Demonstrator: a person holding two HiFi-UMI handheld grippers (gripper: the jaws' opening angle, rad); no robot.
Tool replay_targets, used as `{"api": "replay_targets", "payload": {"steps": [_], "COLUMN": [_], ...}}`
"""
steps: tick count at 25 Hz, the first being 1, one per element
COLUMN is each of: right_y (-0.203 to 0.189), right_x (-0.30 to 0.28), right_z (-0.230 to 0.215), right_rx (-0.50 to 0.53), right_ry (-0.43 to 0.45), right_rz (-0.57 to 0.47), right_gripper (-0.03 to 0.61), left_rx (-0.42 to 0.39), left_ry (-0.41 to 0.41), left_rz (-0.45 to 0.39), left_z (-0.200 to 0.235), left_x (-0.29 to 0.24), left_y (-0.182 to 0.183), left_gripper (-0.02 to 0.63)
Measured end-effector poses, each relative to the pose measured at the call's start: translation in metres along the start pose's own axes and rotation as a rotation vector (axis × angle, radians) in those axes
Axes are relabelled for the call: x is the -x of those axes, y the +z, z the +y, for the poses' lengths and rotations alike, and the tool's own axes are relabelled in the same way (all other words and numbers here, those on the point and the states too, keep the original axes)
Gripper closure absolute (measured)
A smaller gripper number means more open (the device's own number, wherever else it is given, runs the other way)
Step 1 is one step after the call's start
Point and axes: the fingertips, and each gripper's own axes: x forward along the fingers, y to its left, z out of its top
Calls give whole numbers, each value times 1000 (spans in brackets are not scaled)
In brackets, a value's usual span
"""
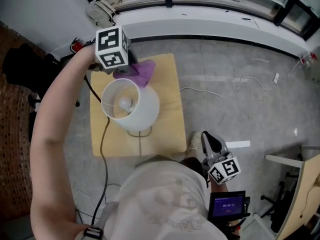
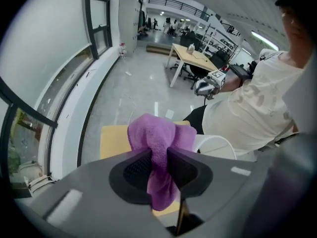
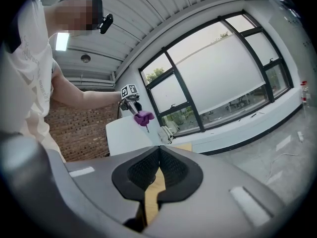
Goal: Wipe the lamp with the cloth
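A white lamp (image 1: 131,105) with a round shade and a bulb inside stands on a small wooden table (image 1: 167,114). My left gripper (image 1: 125,70) hangs above the table's far side, just behind the shade, and is shut on a purple cloth (image 1: 140,72). In the left gripper view the cloth (image 2: 158,143) bulges out between the two pads, with the shade's rim (image 2: 218,145) just beyond. My right gripper (image 1: 209,140) sits low at the near right, away from the lamp. Its pads (image 3: 168,170) meet with nothing between them, and the shade (image 3: 128,135) stands ahead of them.
The lamp's dark cord (image 1: 104,149) runs off the table's near left edge to the floor. A white cable (image 1: 235,86) lies on the grey floor to the right. A window sill (image 1: 210,19) curves along the far side. A desk edge (image 1: 300,184) stands at the right.
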Motion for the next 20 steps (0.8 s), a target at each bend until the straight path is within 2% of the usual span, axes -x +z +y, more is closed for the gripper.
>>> {"api": "replay_targets", "payload": {"steps": [5, 11, 17, 20], "right_y": [8, 7, 12, 11], "right_x": [5, 6, 16, 25], "right_z": [-32, -43, -75, -84], "right_rx": [-7, -19, -54, -66], "right_ry": [-11, -13, -49, -72], "right_rz": [0, 3, 1, 2], "right_gripper": [563, 563, 563, 563], "left_rx": [17, -24, -37, -49], "left_ry": [-59, -165, -204, -198], "left_rz": [136, 215, 302, 336], "left_z": [5, 5, 24, 27], "left_x": [-44, -83, -118, -131], "left_y": [-12, -18, -15, -15], "left_gripper": [526, 526, 526, 526]}}
